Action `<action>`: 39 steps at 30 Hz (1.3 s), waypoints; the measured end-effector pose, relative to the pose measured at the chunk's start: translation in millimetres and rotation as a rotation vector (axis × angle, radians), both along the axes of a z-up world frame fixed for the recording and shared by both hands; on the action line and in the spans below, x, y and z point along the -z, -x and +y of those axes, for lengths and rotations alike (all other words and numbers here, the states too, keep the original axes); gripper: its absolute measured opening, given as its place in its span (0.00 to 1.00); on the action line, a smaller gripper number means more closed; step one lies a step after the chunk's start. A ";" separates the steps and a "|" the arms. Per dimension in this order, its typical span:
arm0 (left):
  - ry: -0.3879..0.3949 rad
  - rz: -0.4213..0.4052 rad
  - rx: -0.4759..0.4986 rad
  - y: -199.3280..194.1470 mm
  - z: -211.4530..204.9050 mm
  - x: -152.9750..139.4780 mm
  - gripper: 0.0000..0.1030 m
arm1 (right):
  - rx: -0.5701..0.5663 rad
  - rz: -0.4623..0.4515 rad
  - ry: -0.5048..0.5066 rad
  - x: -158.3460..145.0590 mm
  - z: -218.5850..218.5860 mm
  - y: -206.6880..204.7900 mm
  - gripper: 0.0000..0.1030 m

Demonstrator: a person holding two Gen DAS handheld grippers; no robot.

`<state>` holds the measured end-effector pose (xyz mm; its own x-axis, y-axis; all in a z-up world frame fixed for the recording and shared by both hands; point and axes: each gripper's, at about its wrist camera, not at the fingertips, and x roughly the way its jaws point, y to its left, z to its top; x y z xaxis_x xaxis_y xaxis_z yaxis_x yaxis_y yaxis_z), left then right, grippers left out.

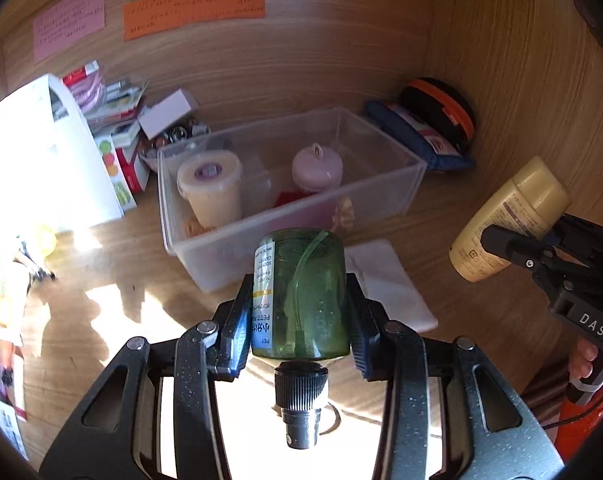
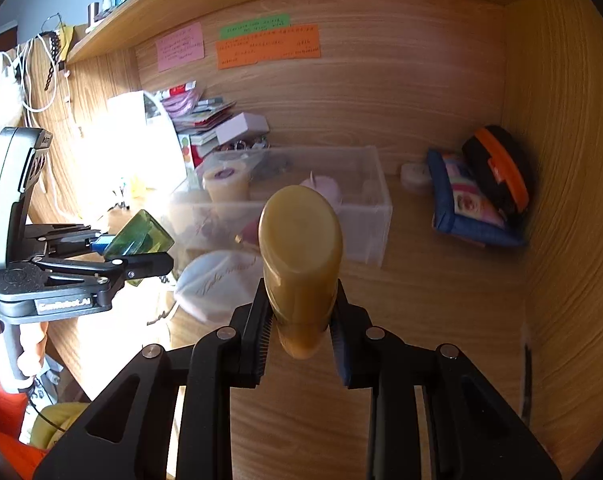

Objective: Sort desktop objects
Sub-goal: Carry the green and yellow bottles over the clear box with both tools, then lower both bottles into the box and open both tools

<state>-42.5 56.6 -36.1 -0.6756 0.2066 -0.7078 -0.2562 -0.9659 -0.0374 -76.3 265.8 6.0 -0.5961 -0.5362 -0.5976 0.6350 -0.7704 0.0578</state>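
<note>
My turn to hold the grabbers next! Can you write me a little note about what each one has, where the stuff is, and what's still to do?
Left gripper: shut on the green spray bottle, nozzle toward the camera.
Right gripper: shut on the yellow bottle.
Both are held above the desk, in front of the clear bin.
Done: a cream tub and a pink jar already sit in the bin.
Left: probably put both bottles in; the white cloth lies on the desk beside the bin.

"DAS" stands on the right gripper (image 1: 497, 240) at three o'clock; "PET" and "PETIT" on the green bottle's (image 1: 305, 292) label.
</note>
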 end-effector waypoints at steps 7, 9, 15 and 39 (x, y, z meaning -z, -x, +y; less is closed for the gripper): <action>0.029 0.031 0.015 35.8 0.4 -20.0 0.40 | 0.000 0.038 -0.021 -18.6 -13.9 21.7 0.23; 0.041 0.029 0.014 49.3 -0.4 -22.8 0.40 | -0.001 0.051 -0.029 -23.4 -20.1 30.0 0.23; 0.045 0.017 0.020 84.7 -5.3 -27.5 0.40 | -0.002 0.076 -0.031 -37.2 -37.9 57.8 0.23; 0.053 -0.100 0.082 161.5 13.7 15.9 0.40 | 0.000 -0.054 -0.172 20.8 -80.5 151.7 0.23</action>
